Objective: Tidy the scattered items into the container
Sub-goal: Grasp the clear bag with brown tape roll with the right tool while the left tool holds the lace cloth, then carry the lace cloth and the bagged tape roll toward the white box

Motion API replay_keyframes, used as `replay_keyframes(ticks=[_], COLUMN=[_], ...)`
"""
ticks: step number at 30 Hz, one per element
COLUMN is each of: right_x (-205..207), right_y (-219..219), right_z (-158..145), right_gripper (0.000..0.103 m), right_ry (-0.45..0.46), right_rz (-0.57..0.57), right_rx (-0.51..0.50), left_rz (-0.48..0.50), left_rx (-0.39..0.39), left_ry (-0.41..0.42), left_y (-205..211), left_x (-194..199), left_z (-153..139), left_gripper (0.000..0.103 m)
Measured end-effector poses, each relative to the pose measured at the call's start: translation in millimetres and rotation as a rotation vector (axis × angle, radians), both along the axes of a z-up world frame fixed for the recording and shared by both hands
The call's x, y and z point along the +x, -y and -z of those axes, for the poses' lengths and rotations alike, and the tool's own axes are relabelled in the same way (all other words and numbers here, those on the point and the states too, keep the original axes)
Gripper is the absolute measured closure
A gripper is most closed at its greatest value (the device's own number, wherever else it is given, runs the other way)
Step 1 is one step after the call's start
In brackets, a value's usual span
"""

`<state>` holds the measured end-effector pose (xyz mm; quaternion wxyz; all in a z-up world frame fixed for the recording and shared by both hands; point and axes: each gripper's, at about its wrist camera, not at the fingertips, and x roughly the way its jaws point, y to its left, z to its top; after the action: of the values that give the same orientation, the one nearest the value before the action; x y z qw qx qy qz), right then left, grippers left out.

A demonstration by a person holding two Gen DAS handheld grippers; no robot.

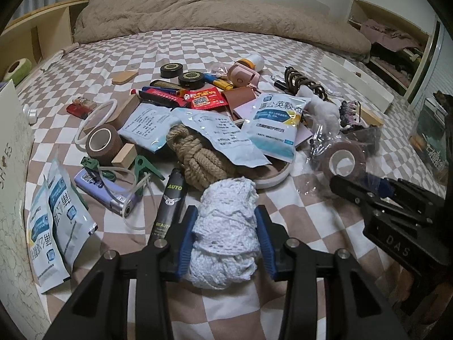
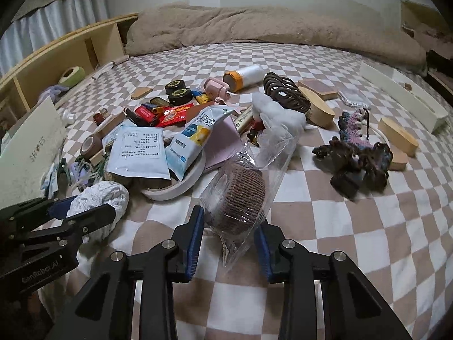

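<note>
My left gripper (image 1: 226, 215) is shut on a roll of white lace (image 1: 223, 235), its blue pads pressing both sides just above the checked bedsheet. It also shows in the right wrist view, where the left gripper (image 2: 87, 208) holds the lace roll (image 2: 104, 195). My right gripper (image 2: 229, 223) is shut on a brown bandage roll (image 2: 237, 198) wrapped in a clear plastic bag. From the left wrist view, the right gripper (image 1: 365, 184) and the bandage roll (image 1: 344, 161) sit at the right. A white shoe box (image 1: 11, 170) (image 2: 31, 153) stands at the left edge.
A heap of items lies ahead: medicine sachets (image 1: 277, 124), a coil of rope (image 1: 195, 155), a brown tape roll (image 1: 103, 141), a black spray can (image 1: 170, 198), dark yarn (image 2: 359, 164) and wooden blocks (image 2: 396, 133). A beige blanket (image 2: 254, 28) lies along the back; a white tray (image 2: 402, 96) lies at the right.
</note>
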<state>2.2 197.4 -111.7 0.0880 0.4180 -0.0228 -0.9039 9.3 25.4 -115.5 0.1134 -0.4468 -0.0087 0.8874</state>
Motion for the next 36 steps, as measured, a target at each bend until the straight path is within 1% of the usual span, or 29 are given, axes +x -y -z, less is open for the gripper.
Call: replay_keyframes(ticks=[3, 4, 7, 8, 9, 10, 14, 15, 16, 18, 21, 24, 29, 33, 36], right_x=[-5, -9, -18, -21, -23, -25, -32, -32, -32, -32, -25, -17, -3, 7, 14], right_y=[-6, -9, -14, -14, -15, -16, -22, -23, -23, -21, -17, -16, -11, -11, -8], right_z=[2, 5, 12, 15, 16, 18, 19, 18, 18, 18, 13, 6, 0, -1, -1], right_gripper=[0.068, 0.068, 0.067, 0.066, 0.061, 0.059, 0.059, 0.062, 0.067, 0.067, 0.070, 0.070, 0.070, 0.070, 0.070], right_ry=[0.008, 0.019, 0.052, 0.062, 0.070, 0.075, 0.064, 0.063, 0.064, 0.065, 0.057, 0.037, 0.033, 0.033, 0.039], right_rz=[0.018, 0.025, 0.041, 0.046, 0.051, 0.058, 0.074, 0.072, 0.067, 0.064, 0.048, 0.033, 0.011, 0.022, 0.039], right_rx=[-0.056, -0.088, -0.142, -0.153, -0.160, -0.173, -0.264, -0.282, -0.286, -0.268, -0.267, -0.260, -0.222, -0.219, -0.180], left_rz=[-0.003, -0.004, -0.004, -0.004, -0.005, -0.007, -0.004, -0.004, -0.004, -0.005, -0.009, -0.013, -0.008, -0.015, -0.021], left_rx=[0.001, -0.001, -0.009, -0.011, -0.014, -0.014, -0.026, -0.028, -0.029, -0.026, -0.020, -0.018, 0.001, 0.023, 0.031], left_ry=[-0.003, -0.002, 0.004, 0.004, 0.005, 0.003, -0.002, -0.003, -0.005, -0.007, -0.006, -0.005, -0.022, -0.026, -0.032], left_y=[1, 1, 0, 0, -1, -1, -4, -4, -4, -3, -2, -3, -3, 1, 2], left_x=[1, 1, 0, 0, 0, 0, 0, 0, 0, 0, 0, 1, 8, 14, 19], left_z=[-1, -1, 1, 2, 2, 2, 2, 2, 2, 1, 1, 0, -6, -8, -11], left_gripper=[0.062, 0.062, 0.062, 0.062, 0.062, 0.062, 0.062, 0.062, 0.062, 0.062, 0.062, 0.062, 0.063, 0.063, 0.063])
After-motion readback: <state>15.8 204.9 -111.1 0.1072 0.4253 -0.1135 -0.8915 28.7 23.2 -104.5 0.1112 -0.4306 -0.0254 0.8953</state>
